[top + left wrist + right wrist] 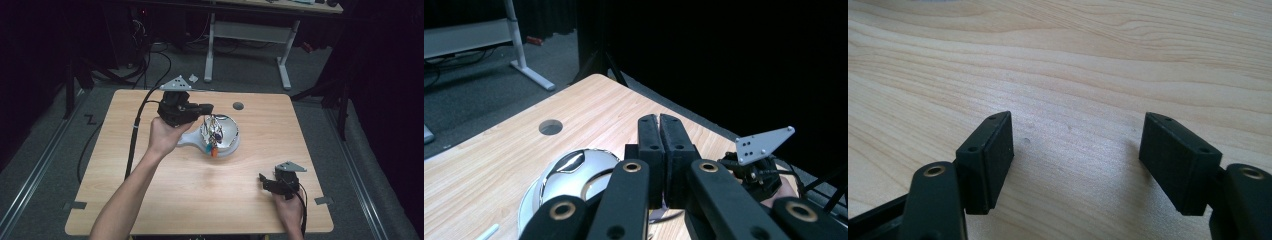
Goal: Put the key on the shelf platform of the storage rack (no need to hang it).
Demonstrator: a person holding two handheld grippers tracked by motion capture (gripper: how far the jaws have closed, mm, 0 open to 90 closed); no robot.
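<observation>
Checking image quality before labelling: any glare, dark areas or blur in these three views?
High view: room around the table nearly black, table evenly lit, bright glare on the shiny bowl. Left gripper view: right half black, bowl mirrors a highlight, left hand-held gripper near jaws soft. Right gripper view: evenly lit wood grain, right hand-held gripper casts soft shadows, lower jaws slightly blurred.

Two black grippers, bare arms

Each gripper, left gripper (204, 111) and right gripper (266, 181), is black with a grey three-cornered plate behind the fingers (989, 150), a black cable trailing back, and round brass-ringed holes just below the flat pads.
</observation>
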